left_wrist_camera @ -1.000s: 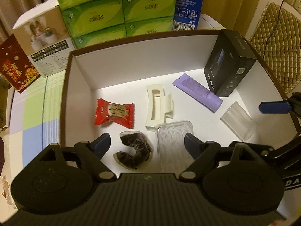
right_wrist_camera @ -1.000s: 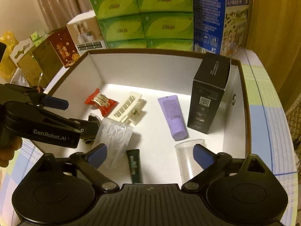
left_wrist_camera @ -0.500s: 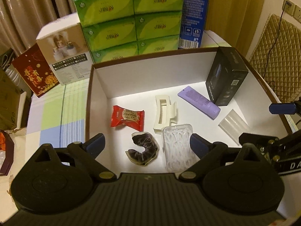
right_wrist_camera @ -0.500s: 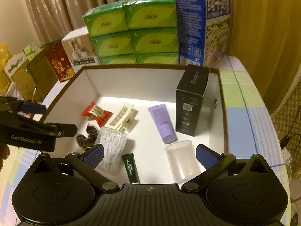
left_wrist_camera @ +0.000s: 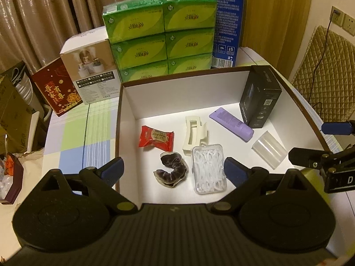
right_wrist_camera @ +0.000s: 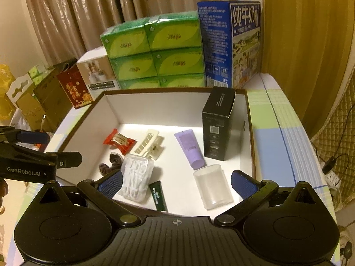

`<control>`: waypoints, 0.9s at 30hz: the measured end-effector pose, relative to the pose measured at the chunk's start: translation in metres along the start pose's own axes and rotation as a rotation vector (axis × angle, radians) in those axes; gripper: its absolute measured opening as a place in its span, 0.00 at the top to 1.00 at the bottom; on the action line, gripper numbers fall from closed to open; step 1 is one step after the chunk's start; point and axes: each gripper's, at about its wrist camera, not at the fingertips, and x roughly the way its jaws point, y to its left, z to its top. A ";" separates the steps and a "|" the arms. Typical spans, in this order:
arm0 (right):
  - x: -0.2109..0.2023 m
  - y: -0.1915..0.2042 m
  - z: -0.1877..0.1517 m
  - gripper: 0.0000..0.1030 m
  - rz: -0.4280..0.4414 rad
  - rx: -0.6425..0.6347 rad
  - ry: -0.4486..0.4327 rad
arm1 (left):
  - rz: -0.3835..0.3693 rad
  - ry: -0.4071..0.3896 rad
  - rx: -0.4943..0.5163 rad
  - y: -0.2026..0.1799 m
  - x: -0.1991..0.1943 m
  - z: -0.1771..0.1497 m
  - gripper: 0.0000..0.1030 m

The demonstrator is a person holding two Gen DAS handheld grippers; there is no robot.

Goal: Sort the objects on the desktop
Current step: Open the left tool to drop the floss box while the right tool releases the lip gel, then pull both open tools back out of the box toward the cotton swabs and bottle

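Desktop objects lie scattered on the white floor of an open cardboard box [left_wrist_camera: 124, 119] that stands on the worktop [left_wrist_camera: 88, 137]. A red snack packet [left_wrist_camera: 155, 137] sits toward the left, with a cream hair claw clip [left_wrist_camera: 194, 134] just beside it on the right. Nearer the camera, a dark velvet scrunchie [left_wrist_camera: 172, 171] lies next to a clear case of floss picks [left_wrist_camera: 208, 171]. A lilac tube [left_wrist_camera: 231, 124] lies with its cap end close to an upright black carton [left_wrist_camera: 259, 102] in the far right corner. A clear plastic cup [right_wrist_camera: 212, 186] lies on its side, and a small dark green tube [right_wrist_camera: 158, 196] rests near the front wall.

The left gripper [left_wrist_camera: 173, 169] hovers above the front of the box, its fingers spread wide and holding nothing. The right gripper [right_wrist_camera: 176, 181] hangs likewise over the front edge, fingers wide and empty. Green tissue packs [left_wrist_camera: 159, 37] and a blue milk carton [right_wrist_camera: 230, 42] are stacked behind the box.
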 end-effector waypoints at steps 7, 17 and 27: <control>-0.023 0.011 -0.009 0.02 0.011 -0.019 -0.028 | 0.005 -0.030 -0.009 -0.003 -0.028 -0.013 0.08; -0.053 0.021 -0.022 0.02 0.031 -0.024 -0.061 | 0.013 -0.056 -0.029 -0.005 -0.058 -0.032 0.08; -0.080 0.031 -0.049 0.02 0.049 -0.056 -0.062 | 0.019 -0.069 -0.036 -0.012 -0.088 -0.062 0.08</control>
